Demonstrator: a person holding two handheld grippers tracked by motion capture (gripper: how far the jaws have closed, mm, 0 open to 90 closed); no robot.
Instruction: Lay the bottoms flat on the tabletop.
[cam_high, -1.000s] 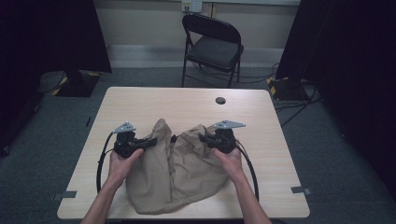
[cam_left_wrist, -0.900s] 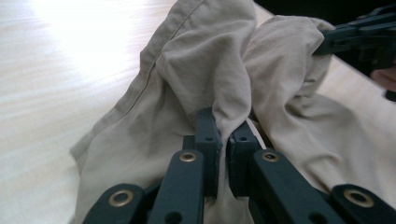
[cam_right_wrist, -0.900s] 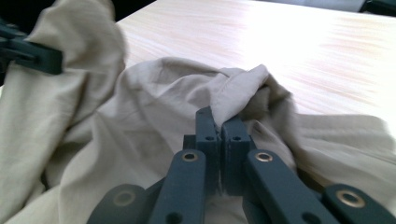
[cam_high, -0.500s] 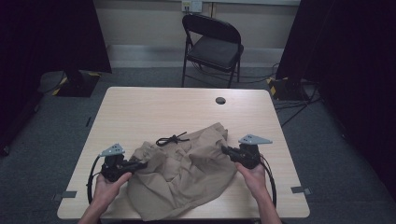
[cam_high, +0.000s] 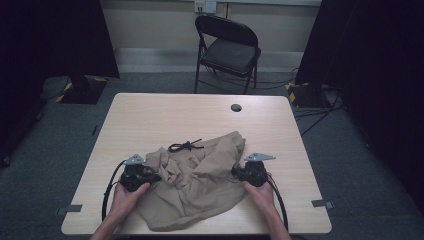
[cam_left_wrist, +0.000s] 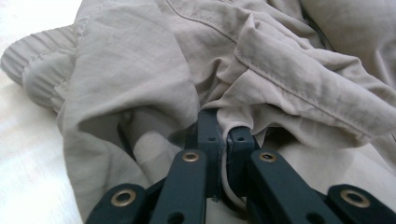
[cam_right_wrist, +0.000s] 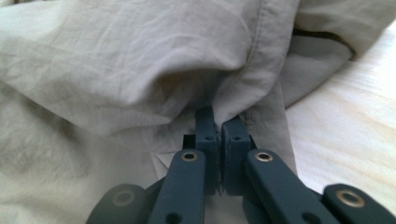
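A crumpled tan garment (cam_high: 200, 180) with a black drawstring (cam_high: 185, 146) lies on the near half of the wooden table (cam_high: 165, 115). My left gripper (cam_high: 152, 176) is at the garment's left edge, shut on a fold of the cloth. In the left gripper view the jaws (cam_left_wrist: 224, 128) pinch a seamed fold of the garment (cam_left_wrist: 140, 70), beside an elastic cuff. At the garment's right edge my right gripper (cam_high: 239, 172) is shut on the fabric. The right gripper view has its jaws (cam_right_wrist: 220, 122) pressed together on a hem of the garment (cam_right_wrist: 116, 60).
A small black grommet (cam_high: 236, 107) sits in the far part of the table. A black folding chair (cam_high: 227, 50) stands behind the table. Dark curtains hang at both sides. Bare tabletop lies beyond the garment and to the right of my right gripper (cam_right_wrist: 345, 140).
Both hands have come down and toward the near edge, moving apart. The garment, earlier bunched up between the grippers, now lies lower and wider on the table.
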